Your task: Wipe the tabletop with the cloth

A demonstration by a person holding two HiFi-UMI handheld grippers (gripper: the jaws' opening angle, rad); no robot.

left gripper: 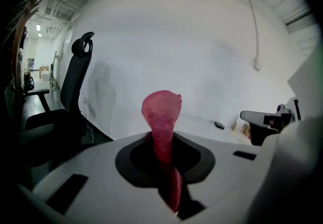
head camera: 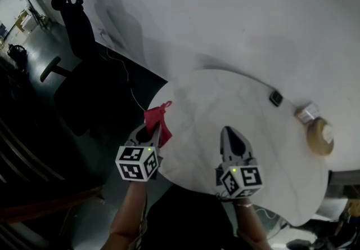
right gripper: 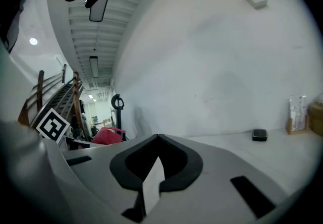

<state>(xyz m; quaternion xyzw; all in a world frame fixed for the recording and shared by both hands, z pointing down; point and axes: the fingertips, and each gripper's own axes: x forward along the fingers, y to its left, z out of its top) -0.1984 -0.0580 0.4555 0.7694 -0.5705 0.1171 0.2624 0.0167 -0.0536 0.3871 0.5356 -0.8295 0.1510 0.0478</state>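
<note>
Seen from the head camera, a white rounded surface (head camera: 225, 97) stood against a pale wall, with dark floor to its left. The left gripper (head camera: 154, 129) was at the surface's near left edge, its jaws clenched on a red cloth (head camera: 158, 114). In the left gripper view the cloth (left gripper: 161, 112) ran as a narrow strip between the jaws and opened into a rounded bunch beyond their tips. Whether the cloth touched the surface could not be told. The right gripper (head camera: 228, 133) was held over the near middle of the surface, well apart from the cloth. Its own view showed its jaws pressed together with nothing between them. Each gripper carried a cube printed with black-and-white square markers. At the far right of the surface lay a small black object (head camera: 275, 98). Just right of it was a small white object (head camera: 307, 112), and nearer than that lay a tan roll of tape (head camera: 320, 137). A black office chair (head camera: 73, 26) stood on the floor at the far left, and a thin cable (head camera: 127, 77) trailed from the wall toward the surface.
</note>
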